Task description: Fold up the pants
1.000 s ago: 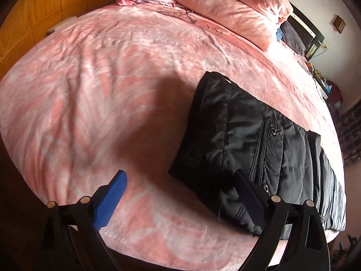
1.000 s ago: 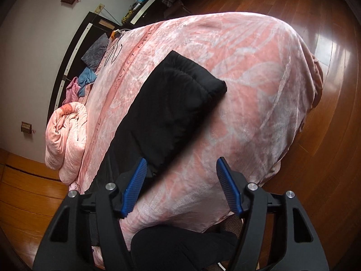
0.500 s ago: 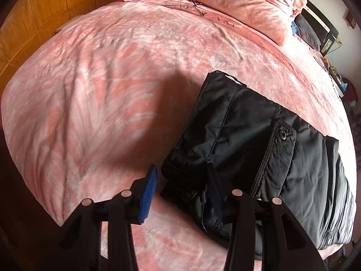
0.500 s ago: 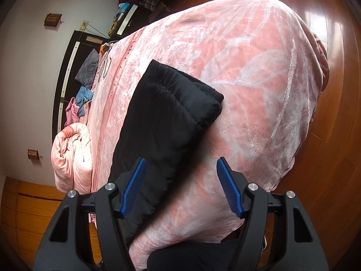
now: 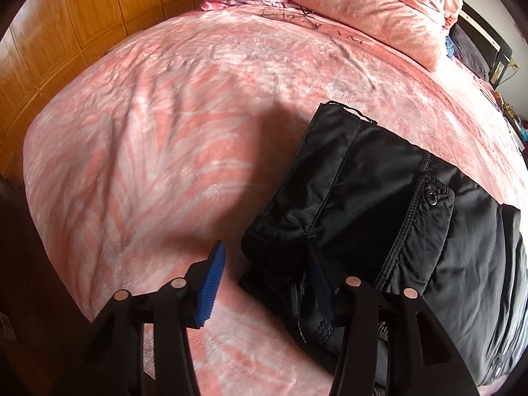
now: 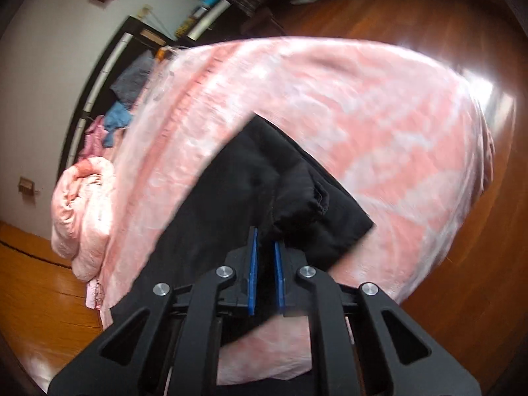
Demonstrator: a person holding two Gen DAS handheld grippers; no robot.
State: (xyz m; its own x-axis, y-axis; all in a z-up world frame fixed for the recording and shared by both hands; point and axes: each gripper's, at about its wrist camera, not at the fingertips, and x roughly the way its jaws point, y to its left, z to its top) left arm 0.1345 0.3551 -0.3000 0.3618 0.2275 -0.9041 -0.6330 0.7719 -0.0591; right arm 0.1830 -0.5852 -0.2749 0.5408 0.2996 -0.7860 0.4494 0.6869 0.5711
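While right tool (image 6: 264,257) pinches pants (image 6: 250,191), pillow (image 5: 363,10) lies apart.

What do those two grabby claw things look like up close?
The left gripper and the right gripper look alike: black angular frames with triangular cut-outs, round silver bolt heads, and flat blue ridged pads on the fingers. No cables or markings show.

Right gripper (image 6: 265,257) has its blue pads (image 6: 253,270) nearly together, pinching a bunched fold of the black pants (image 6: 237,198) near the hem end. Pants lie lengthwise on the pink bedspread (image 6: 379,125), hem corner close to the bed's edge over the wood floor (image 6: 412,16). Rolled pink duvet (image 6: 82,211) sits at far left; frame is motion-blurred.
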